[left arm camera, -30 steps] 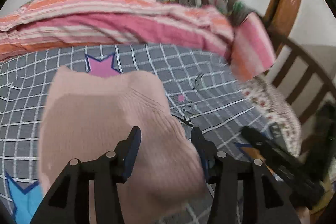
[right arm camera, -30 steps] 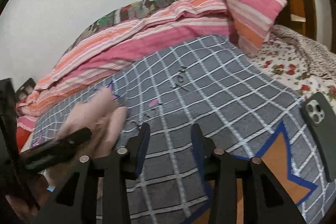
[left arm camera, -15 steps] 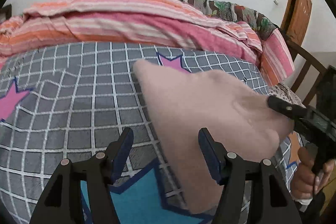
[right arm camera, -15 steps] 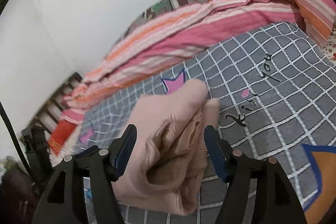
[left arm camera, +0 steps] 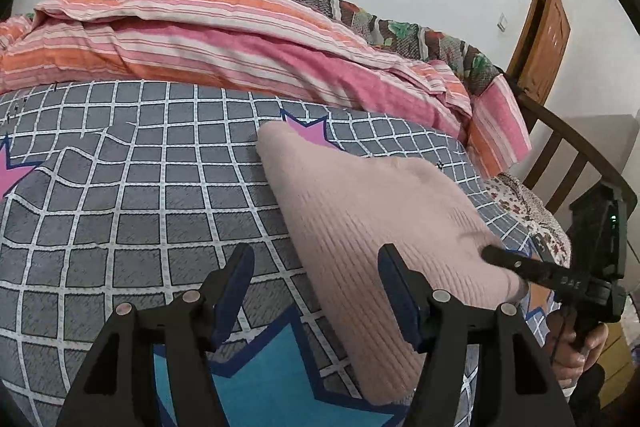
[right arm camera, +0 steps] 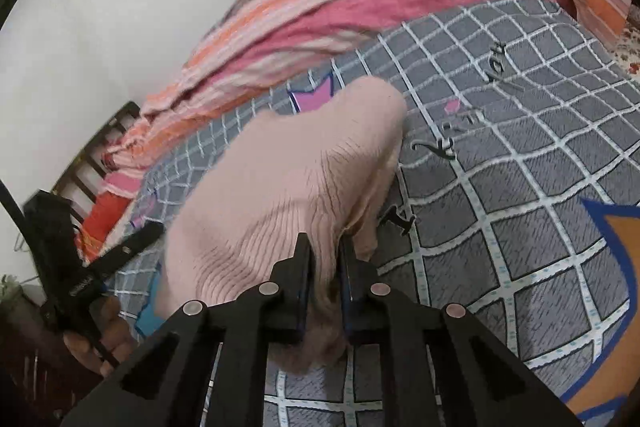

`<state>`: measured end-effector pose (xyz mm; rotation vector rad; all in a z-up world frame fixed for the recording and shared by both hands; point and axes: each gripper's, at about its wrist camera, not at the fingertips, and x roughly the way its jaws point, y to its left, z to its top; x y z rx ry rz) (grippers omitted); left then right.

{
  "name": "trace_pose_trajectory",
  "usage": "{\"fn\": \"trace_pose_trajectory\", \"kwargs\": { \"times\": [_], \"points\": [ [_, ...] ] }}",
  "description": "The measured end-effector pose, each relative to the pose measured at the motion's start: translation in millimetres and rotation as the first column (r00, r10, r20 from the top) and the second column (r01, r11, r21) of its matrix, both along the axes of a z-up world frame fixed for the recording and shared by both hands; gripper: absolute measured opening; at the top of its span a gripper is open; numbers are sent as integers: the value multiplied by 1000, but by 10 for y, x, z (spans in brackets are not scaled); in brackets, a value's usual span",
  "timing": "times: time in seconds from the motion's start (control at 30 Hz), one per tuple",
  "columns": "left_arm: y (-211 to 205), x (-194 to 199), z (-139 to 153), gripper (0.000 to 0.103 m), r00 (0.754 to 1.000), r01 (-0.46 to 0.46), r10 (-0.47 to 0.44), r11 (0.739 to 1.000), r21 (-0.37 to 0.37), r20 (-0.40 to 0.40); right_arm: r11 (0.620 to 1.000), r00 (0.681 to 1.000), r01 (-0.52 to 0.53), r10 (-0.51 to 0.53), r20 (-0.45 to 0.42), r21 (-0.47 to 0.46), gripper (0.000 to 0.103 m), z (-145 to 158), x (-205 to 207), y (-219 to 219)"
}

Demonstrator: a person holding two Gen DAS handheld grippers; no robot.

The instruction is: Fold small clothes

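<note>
Both wrist cameras looked low and close across the bed (left arm camera: 120,187) toward the wall — sharing the pink knit garment (left arm camera: 372,211) (right arm camera: 280,171) between them.

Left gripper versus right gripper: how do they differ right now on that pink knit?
The left gripper has its jaws spread wide; the right gripper has them pinched nearly together. The left gripper holds nothing, with the pink knit garment lying beside and partly under its right finger; the right gripper clamps a bunched edge of the garment. Both are black with blue pads, and both sit low over the grey checked bedsheet.
</note>
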<state>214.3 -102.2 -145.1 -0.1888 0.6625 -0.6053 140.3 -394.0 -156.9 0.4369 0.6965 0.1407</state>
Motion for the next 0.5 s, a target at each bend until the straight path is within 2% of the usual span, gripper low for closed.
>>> {"fn": "trace_pose_trajectory", "kwargs": {
  "times": [0.03, 0.1, 0.17, 0.23, 0.33, 0.4, 0.5],
  "points": [
    [7, 20, 12, 62, 1000, 0, 0, 1000, -4, 2, 1000, 1000, 5, -5, 12, -19, 25, 51, -25, 11],
    [34, 55, 26, 62, 1000, -2, 2, 1000, -10, 11, 998, 998, 30, -26, 61, -63, 47, 158, -71, 33],
    [79, 99, 41, 62, 1000, -3, 3, 1000, -19, 19, 996, 995, 50, -42, 95, -80, 61, 225, -30, 48],
    [133, 146, 47, 62, 1000, 0, 1, 1000, -25, 25, 997, 996, 56, -51, 75, -59, 65, 243, 125, 38],
    [194, 181, 53, 62, 999, -3, 4, 1000, -15, 47, 997, 997, 72, -72, -28, -21, 67, 123, 450, -63],
    [222, 203, 44, 62, 999, 1, 0, 1000, -10, 50, 999, 994, 53, -53, -93, -7, 75, -15, 630, -106],
    [254, 235, 21, 62, 999, 6, -5, 1000, -14, 41, 994, 990, 42, -28, -135, 96, 79, -200, 764, -186]
  ]
}}
